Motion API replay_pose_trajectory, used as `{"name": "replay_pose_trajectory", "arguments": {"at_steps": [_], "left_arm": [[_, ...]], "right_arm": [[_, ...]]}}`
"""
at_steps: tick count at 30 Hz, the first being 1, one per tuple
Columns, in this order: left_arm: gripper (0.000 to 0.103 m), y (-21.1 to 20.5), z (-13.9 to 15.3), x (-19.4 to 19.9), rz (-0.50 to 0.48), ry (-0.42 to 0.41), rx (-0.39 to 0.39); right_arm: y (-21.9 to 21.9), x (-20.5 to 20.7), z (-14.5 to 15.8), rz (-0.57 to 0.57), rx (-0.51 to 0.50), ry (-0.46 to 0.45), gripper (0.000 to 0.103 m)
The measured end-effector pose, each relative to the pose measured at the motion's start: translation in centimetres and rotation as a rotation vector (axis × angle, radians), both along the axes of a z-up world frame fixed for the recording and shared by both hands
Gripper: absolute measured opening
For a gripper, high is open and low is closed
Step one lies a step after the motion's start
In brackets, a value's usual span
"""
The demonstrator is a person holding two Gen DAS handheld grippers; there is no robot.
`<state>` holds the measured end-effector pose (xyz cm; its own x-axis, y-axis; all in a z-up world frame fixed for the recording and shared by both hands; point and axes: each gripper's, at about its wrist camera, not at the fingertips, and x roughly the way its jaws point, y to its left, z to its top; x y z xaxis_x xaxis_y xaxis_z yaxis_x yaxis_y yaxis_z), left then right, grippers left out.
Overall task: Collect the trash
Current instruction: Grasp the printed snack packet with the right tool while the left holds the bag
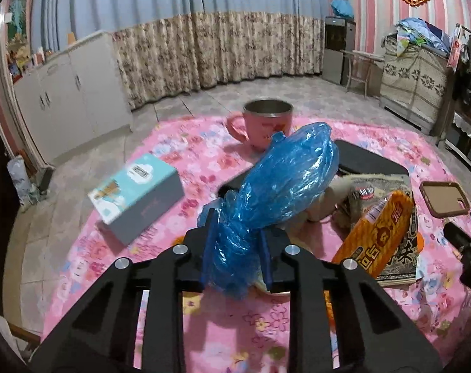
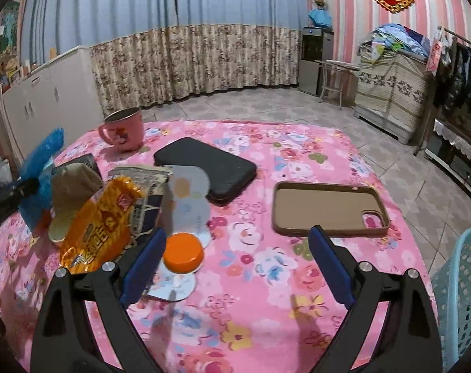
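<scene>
My left gripper (image 1: 237,250) is shut on a crumpled blue plastic bag (image 1: 285,180), which stands up from between the pads above the pink flowered tablecloth (image 1: 235,326). To its right lie an orange snack wrapper (image 1: 375,233) and a dark printed packet (image 1: 400,264). In the right wrist view my right gripper (image 2: 238,236) is open, low over the cloth, with nothing between its fingers. An orange bottle cap (image 2: 183,252) lies just beside its left finger, on white round paper pieces (image 2: 188,192). The orange snack wrapper (image 2: 98,227), a tan crumpled paper (image 2: 70,192) and the blue plastic bag (image 2: 39,168) are at the left.
A pink mug (image 2: 123,130), a black flat case (image 2: 204,168) and a brown phone case (image 2: 328,208) lie on the tablecloth (image 2: 266,310). A teal box (image 1: 136,192) sits at the table's left edge. A light blue perforated basket (image 2: 459,295) stands beside the table at the right.
</scene>
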<state>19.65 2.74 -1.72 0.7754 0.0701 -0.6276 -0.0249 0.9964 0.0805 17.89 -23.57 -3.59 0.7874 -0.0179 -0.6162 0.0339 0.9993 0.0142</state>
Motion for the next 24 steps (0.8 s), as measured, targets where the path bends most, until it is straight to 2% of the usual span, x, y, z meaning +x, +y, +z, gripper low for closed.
{"name": "replay_pose_trajectory", "arguments": {"at_steps": [6, 13, 15, 19, 21, 22, 23, 24], "left_arm": [[0.023, 1.6, 0.5, -0.5, 0.053, -0.005, 0.027], [0.023, 2.2, 0.6, -0.6, 0.062, 0.011, -0.025], [0.023, 1.7, 0.6, -0.7, 0.051, 0.009, -0.017], [0.023, 1.1, 0.6, -0.8, 0.036, 0.006, -0.003], [0.023, 0.9, 0.6, -0.8, 0.031, 0.006, -0.003], [0.023, 0.7, 0.6, -0.8, 0.028, 0.006, -0.001], [0.023, 0.6, 0.5, -0.8, 0.026, 0.006, 0.002], [0.023, 0.5, 0.5, -0.8, 0.024, 0.007, 0.005]], "right_arm": [[2.7, -0.2, -0.4, 0.060, -0.031, 0.018, 0.091], [3.8, 0.5, -2.1, 0.134, 0.001, 0.092, 0.088], [3.9, 1.0, -2.5, 0.153, 0.030, 0.120, 0.072], [3.9, 1.7, -3.2, 0.191, 0.092, 0.155, 0.054], [3.9, 1.8, -3.2, 0.207, 0.098, 0.150, 0.037], [4.0, 1.8, -3.1, 0.216, 0.096, 0.144, 0.032], [4.1, 1.7, -2.9, 0.225, 0.094, 0.138, 0.021], [4.2, 1.7, -2.8, 0.228, 0.090, 0.130, 0.016]]}}
